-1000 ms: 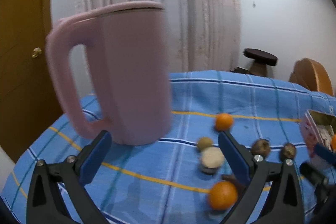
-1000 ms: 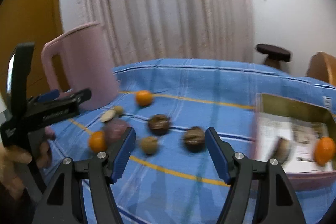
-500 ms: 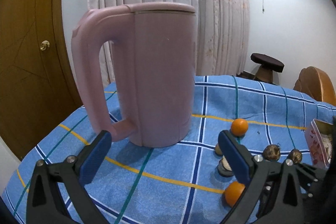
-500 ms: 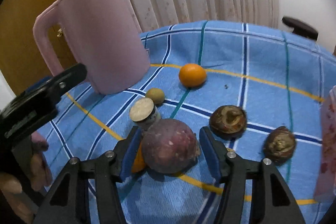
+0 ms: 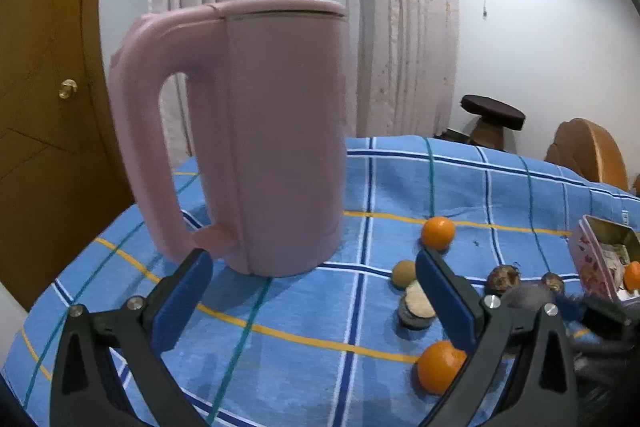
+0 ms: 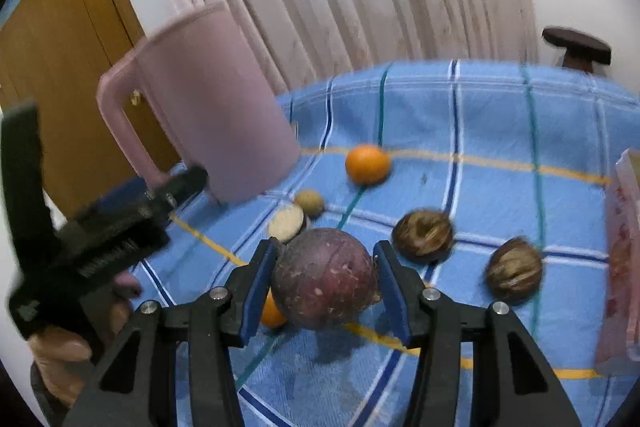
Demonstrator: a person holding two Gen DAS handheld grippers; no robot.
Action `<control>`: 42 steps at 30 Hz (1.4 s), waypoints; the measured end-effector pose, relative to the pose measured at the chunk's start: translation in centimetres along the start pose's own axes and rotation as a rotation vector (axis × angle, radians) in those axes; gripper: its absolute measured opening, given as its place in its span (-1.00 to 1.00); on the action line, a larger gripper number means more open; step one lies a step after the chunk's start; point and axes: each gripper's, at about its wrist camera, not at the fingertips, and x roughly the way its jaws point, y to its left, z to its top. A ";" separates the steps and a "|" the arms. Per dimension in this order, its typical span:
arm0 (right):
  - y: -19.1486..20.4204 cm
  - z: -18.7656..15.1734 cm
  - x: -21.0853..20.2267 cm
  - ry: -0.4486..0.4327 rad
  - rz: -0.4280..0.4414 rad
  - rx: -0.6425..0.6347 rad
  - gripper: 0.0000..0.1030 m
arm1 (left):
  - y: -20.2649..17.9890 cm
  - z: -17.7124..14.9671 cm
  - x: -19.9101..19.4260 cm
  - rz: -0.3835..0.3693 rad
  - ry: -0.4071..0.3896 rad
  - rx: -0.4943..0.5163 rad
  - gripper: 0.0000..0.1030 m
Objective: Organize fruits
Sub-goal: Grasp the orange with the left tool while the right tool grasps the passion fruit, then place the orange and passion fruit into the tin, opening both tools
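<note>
A tall pink jug blocks the far left of the blue checked tablecloth; bare cloth lies near it. To the right, oranges, brown fruits and a tin box crowd the passage.

The right tool has closed on the purple fruit and lifted it off the cloth.

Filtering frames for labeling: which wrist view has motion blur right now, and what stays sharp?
Right wrist view: smeared across the pink jug, the far orange and the brown fruits; the right claw and its purple fruit are crisp. Left wrist view: mostly sharp on the jug and the checked cloth, blurred only at the right edge; heavy fisheye bending in both.
</note>
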 end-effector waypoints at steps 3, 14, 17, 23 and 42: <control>-0.3 0.5 -2.7 -0.097 -0.082 -0.017 0.02 | -0.5 -0.2 0.2 -0.111 0.039 0.001 1.00; -4.4 0.2 -7.3 -0.175 -0.235 -0.011 0.02 | -6.3 -3.2 2.2 -0.280 0.241 0.205 0.41; -4.9 0.1 -7.9 -0.180 -0.236 -0.002 0.02 | -7.4 -4.3 3.1 -0.268 0.284 0.251 0.24; -4.9 0.0 -8.3 -0.184 -0.245 -0.009 0.02 | -7.6 -4.7 3.5 -0.289 0.305 0.261 -0.25; -8.1 0.0 -12.8 -0.256 -0.295 0.014 0.02 | -7.9 -2.4 -0.3 -0.310 0.033 0.131 -0.26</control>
